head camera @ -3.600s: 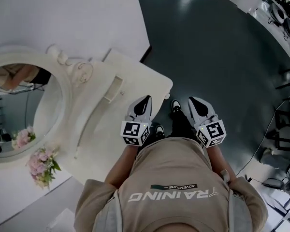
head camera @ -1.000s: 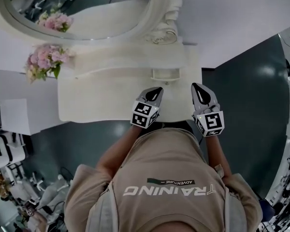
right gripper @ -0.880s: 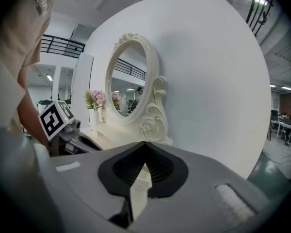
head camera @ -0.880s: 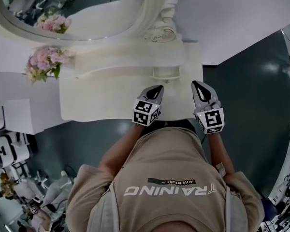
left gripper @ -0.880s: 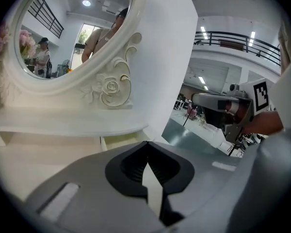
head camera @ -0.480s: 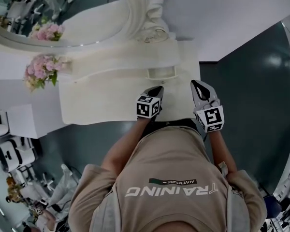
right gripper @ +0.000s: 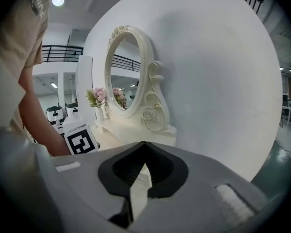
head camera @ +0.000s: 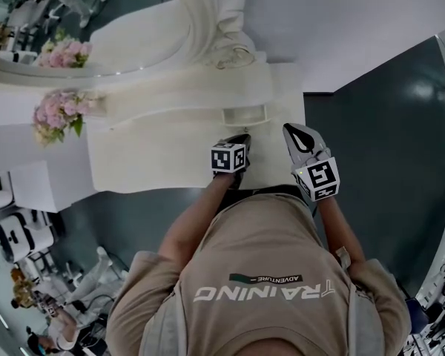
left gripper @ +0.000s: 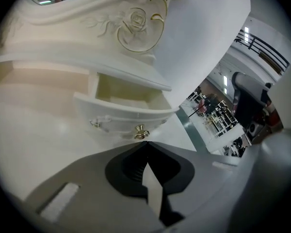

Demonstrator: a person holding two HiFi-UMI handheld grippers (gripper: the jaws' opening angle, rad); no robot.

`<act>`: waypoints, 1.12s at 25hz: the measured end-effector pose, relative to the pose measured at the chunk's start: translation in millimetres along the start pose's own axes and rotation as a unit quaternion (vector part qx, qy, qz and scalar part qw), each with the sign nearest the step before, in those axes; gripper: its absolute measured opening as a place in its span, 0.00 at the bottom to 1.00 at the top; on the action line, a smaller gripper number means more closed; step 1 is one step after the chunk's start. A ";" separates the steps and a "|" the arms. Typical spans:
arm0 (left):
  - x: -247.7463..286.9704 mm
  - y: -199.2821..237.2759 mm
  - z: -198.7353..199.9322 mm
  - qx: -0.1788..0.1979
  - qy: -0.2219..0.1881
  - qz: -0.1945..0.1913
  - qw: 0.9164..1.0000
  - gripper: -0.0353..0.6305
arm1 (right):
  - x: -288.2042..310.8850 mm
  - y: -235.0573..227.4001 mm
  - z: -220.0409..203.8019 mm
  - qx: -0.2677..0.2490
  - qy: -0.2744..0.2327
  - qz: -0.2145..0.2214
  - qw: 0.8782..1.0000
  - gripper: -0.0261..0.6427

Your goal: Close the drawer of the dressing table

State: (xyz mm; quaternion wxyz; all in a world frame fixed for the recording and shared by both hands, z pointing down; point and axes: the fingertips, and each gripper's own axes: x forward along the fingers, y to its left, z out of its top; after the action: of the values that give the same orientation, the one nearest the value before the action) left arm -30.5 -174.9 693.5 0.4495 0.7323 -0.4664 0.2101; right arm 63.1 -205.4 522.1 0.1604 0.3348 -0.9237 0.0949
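Both pairs of jaws are pressed together at the tips with nothing between them, as each gripper view shows plainly. We hold the left gripper (head camera: 242, 139) (left gripper: 145, 142) low over the white dressing table (head camera: 156, 158) (left gripper: 34, 130), its closed tip pointing straight at the small drawer (head camera: 245, 115) (left gripper: 121, 116), which stands pulled out from the raised shelf at the right end of the table, its pale inside open to view. In the left gripper view the drawer's brass knob (left gripper: 141, 131) sits just beyond the tip; we cannot tell whether they touch. We hold the right gripper (head camera: 293, 133) (right gripper: 144, 142) beside it, near the table's right edge, aimed toward the carved frame of the oval mirror (head camera: 96, 21) (right gripper: 121, 69). Pink flowers (head camera: 55, 113) (right gripper: 98, 97) stand at the table's left end, well apart from both grippers, and the dark floor (head camera: 378, 124) lies to the right
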 end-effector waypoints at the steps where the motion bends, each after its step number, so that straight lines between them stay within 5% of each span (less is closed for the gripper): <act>1: 1.8 2.0 0.5 -0.004 0.001 0.002 1.000 0.08 | 2.7 0.4 -0.2 0.001 0.001 0.004 1.000 0.04; 25: 6.7 8.0 22.4 -0.008 -0.012 0.011 1.000 0.08 | 24.4 -12.8 -12.8 0.021 0.027 0.018 0.999 0.04; 28: 6.7 5.5 22.9 0.013 -0.008 0.016 1.000 0.08 | 25.0 -14.4 -14.8 0.023 0.031 0.018 0.999 0.04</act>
State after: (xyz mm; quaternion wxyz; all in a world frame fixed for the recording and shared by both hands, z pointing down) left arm -34.7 -198.6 689.3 0.4332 0.7319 -0.4789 0.2176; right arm 57.8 -226.8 545.9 0.1797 0.3184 -0.9218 0.1292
